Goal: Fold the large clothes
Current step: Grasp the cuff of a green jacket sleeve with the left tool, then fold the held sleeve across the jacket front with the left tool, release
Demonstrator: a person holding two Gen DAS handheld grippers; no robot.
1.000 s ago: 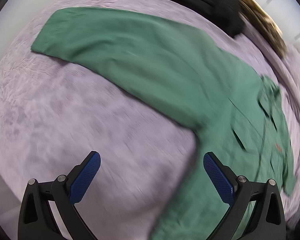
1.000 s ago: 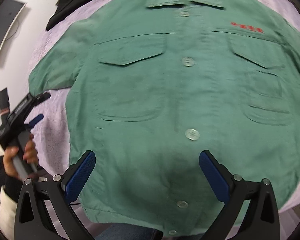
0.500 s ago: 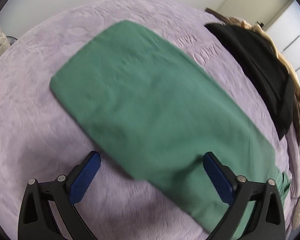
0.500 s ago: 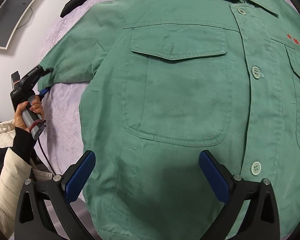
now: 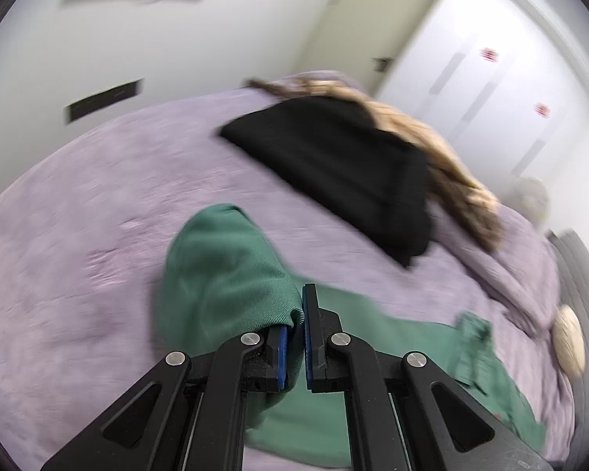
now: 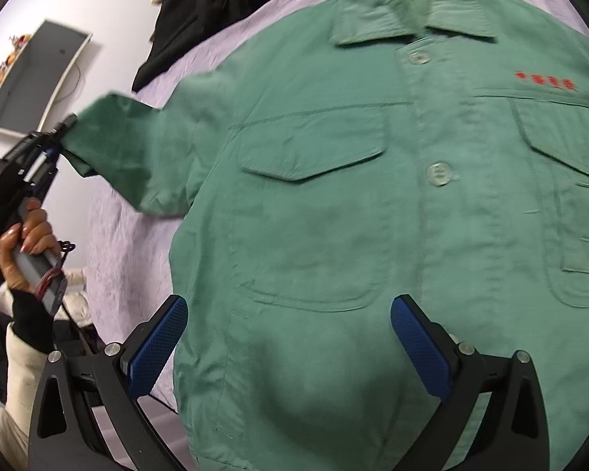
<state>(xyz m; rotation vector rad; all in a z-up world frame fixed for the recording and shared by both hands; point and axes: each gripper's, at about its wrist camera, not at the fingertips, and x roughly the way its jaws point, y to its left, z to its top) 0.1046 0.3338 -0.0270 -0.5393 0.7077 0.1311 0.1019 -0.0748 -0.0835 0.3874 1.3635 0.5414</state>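
A large green button-up shirt lies face up on the purple bedspread, collar at the far end. My left gripper is shut on the cuff of the shirt's sleeve and holds it lifted off the bed; it also shows in the right wrist view, pinching the sleeve end. My right gripper is open and empty, hovering over the shirt's lower front near the hem.
A black garment and a tan fur-like piece lie on the far side of the purple bed. A small round cushion sits at the right. White wall, door and wardrobe stand behind.
My left gripper has closed on the sleeve cuff and raised it off the bed. My right gripper has stayed open over the shirt front, drifting slightly.
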